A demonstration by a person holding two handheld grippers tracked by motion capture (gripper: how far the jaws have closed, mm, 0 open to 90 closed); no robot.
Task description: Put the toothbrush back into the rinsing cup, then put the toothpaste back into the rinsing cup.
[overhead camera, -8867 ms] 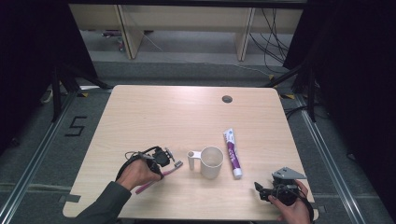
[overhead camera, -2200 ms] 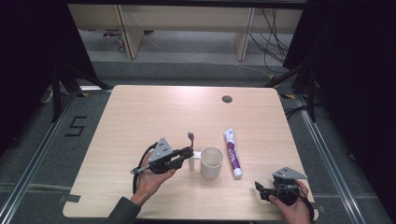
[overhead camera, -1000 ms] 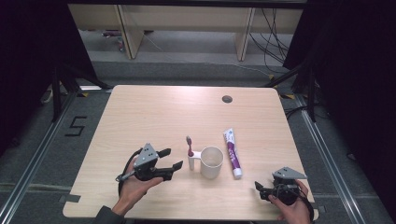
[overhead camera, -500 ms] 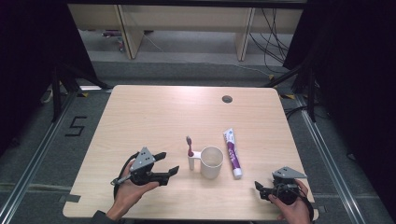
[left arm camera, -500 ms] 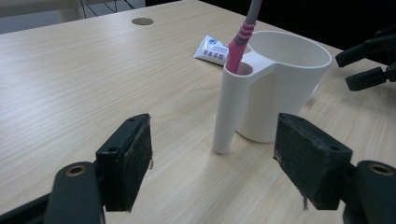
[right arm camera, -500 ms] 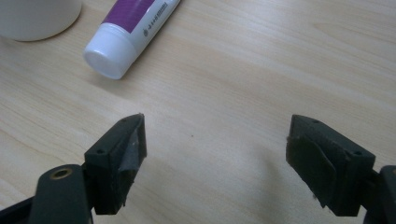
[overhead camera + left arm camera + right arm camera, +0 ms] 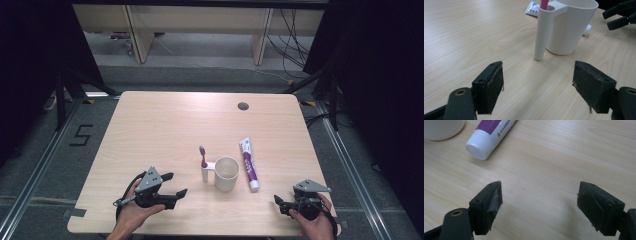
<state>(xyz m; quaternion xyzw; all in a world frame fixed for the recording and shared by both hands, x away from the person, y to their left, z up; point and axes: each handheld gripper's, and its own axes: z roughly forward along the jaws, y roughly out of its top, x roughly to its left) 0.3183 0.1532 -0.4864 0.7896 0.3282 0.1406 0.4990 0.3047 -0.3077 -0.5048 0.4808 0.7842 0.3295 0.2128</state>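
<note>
Black jaws of the left gripper and right gripper gape wide, empty, near the table's front edge; between them a white cup carries a toothbrush.

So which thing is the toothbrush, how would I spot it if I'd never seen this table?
Start at the wooden table and find the white cup near the middle of its near half. A narrow white tube holder is joined to the cup's side, and the toothbrush stands upright in it. It is the only upright pink stick; the purple and white toothpaste tube lies flat on the cup's other side.
</note>
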